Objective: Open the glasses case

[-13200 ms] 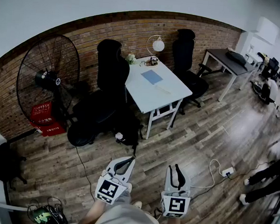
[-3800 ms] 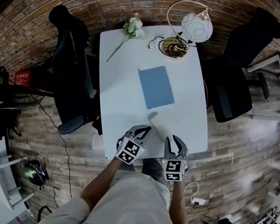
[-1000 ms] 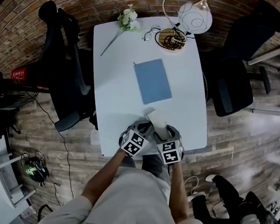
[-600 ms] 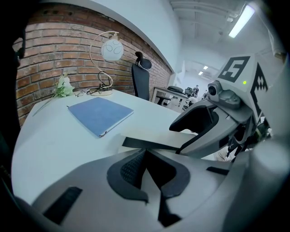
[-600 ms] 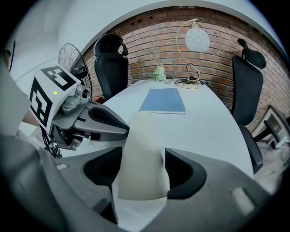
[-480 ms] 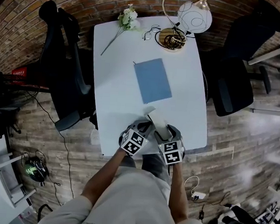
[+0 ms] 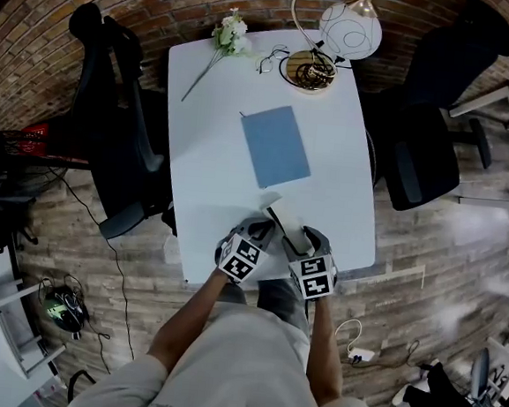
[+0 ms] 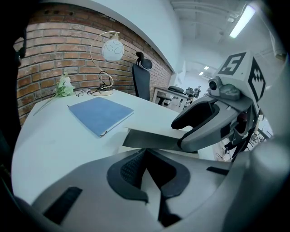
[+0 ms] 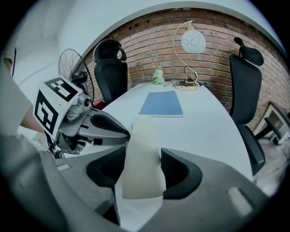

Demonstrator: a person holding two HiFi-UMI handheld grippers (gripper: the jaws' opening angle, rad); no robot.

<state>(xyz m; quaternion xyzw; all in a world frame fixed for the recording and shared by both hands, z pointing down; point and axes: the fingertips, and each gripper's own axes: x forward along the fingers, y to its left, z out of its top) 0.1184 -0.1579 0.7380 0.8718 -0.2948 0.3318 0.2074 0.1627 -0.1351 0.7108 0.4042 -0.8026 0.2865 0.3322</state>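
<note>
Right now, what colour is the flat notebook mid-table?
The flat notebook is plain blue; clearest in head view.

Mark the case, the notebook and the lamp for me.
case point(image 9: 142, 158), right gripper view, middle of its pale top.
notebook point(image 7: 275, 145), head view, centre of the blue cover.
lamp point(image 7: 349, 31), head view, on the white globe.

We have both forearms stretched forward, the grippers side by side and tilted downward. Our left gripper point(image 7: 263, 226) has its jaws pinched on the near edge of the glasses case point(image 7: 284, 225). Our right gripper point(image 7: 303, 240) has just been closing its jaws, with the case between them and the pads against its sides.
</note>
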